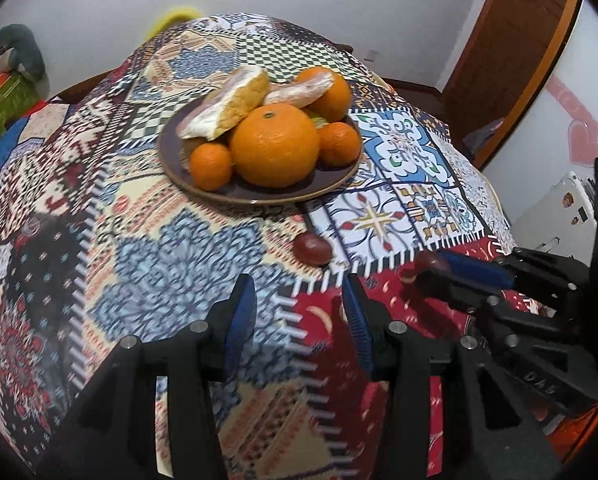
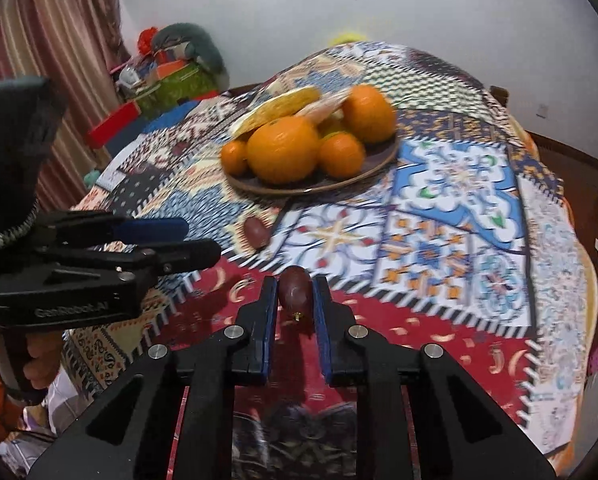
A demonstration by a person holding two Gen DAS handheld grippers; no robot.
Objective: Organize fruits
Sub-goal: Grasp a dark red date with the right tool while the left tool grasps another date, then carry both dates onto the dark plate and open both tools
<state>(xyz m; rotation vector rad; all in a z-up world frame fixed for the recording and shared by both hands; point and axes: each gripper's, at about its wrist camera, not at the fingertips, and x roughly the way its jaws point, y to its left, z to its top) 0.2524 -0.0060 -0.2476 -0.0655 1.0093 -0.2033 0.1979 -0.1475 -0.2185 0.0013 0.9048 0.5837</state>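
Note:
A dark plate point(image 1: 259, 200) point(image 2: 311, 191) on the patchwork tablecloth holds a big orange point(image 1: 275, 146) point(image 2: 283, 154), smaller tangerines and wrapped pastries point(image 1: 227, 104). One loose red-brown date point(image 1: 312, 249) point(image 2: 256, 232) lies on the cloth in front of the plate. My left gripper point(image 1: 297, 284) point(image 2: 199, 240) hovers just short of it, jaws apart with nothing between them. My right gripper point(image 2: 295, 286) point(image 1: 427, 270) is shut on a second date point(image 2: 295, 294) point(image 1: 429, 263) over the red patch, to the right of the left gripper.
The table's near and right edges fall away under the cloth point(image 2: 559, 320). Bags and boxes point(image 2: 171, 68) are piled by a striped curtain point(image 2: 59, 40) at the left wall. A wooden door point(image 1: 511, 60) stands at the right. A hand point(image 2: 39, 364) grips the left tool's handle.

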